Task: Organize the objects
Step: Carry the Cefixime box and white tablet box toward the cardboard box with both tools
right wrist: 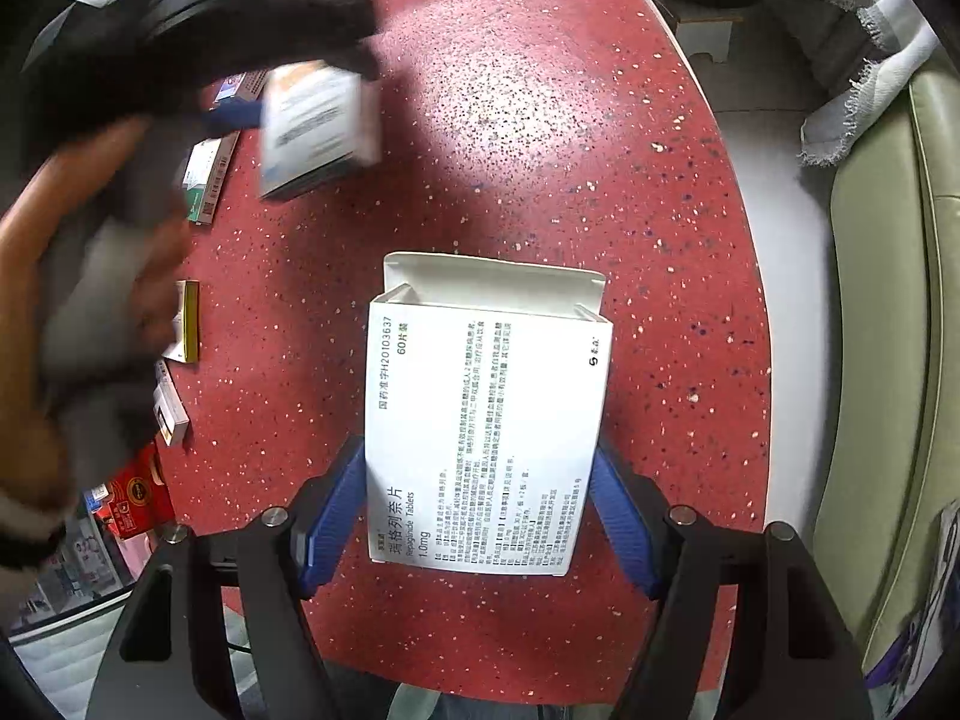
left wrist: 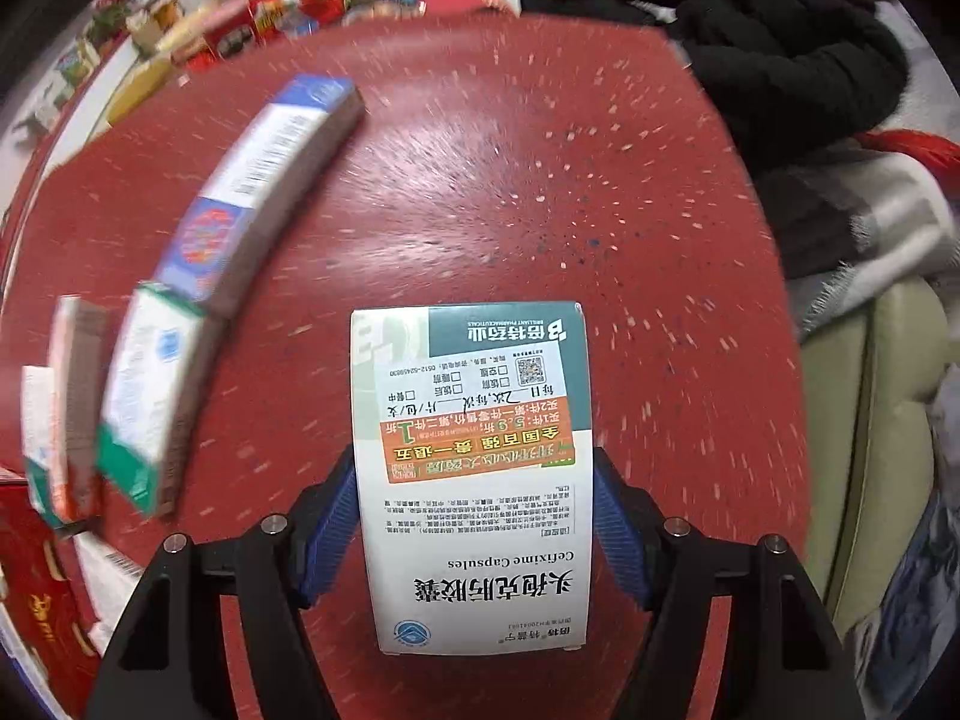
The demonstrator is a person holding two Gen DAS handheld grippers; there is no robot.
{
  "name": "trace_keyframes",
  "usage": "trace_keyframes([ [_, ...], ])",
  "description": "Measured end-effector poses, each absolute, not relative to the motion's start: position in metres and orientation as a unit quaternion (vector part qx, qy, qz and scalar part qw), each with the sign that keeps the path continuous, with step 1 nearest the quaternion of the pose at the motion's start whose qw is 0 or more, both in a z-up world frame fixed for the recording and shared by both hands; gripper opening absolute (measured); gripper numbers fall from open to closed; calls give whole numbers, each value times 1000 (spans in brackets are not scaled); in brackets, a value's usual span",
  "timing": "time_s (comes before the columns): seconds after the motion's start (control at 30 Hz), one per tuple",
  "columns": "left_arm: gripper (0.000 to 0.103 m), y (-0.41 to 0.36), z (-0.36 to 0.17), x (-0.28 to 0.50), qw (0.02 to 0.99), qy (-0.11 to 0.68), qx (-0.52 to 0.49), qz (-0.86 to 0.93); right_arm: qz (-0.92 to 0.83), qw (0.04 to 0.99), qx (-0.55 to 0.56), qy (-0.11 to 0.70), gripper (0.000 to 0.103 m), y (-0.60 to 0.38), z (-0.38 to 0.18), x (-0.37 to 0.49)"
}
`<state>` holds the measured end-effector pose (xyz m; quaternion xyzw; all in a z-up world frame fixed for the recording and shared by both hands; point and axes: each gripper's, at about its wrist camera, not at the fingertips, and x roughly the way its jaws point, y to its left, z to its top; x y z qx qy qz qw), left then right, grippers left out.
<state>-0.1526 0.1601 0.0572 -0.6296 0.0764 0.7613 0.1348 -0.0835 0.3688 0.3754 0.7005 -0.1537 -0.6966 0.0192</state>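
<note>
Both cartons look light and crushable, best pinched across their narrow sides. The left gripper [left wrist: 474, 474] is closed on the cefixime box [left wrist: 471, 480], held above the red table [left wrist: 540, 180]. The right gripper [right wrist: 480, 468] likewise clamps the open-flapped repaglinide box [right wrist: 486, 432], fingers reaching forward over the tabletop.

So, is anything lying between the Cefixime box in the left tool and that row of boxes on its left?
Nothing visible: bare red table separates the Cefixime box, held in the left tool, from the row of boxes.
</note>
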Motion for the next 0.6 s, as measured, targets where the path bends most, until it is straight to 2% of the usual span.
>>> trace_keyframes([
  [0.23,75,69,139,-77,182,107,-581,786,-693,26,705,-151,72,348,377,-75],
  [0.33,75,26,153,-45,184,104,-582,785,-691,31,706,-152,72,334,380,-71],
  [0.47,75,-44,173,-12,151,101,-579,795,-689,40,708,-149,72,304,388,-69],
  [0.6,75,-109,183,0,103,62,-583,804,-690,55,709,-134,72,261,392,-74],
])
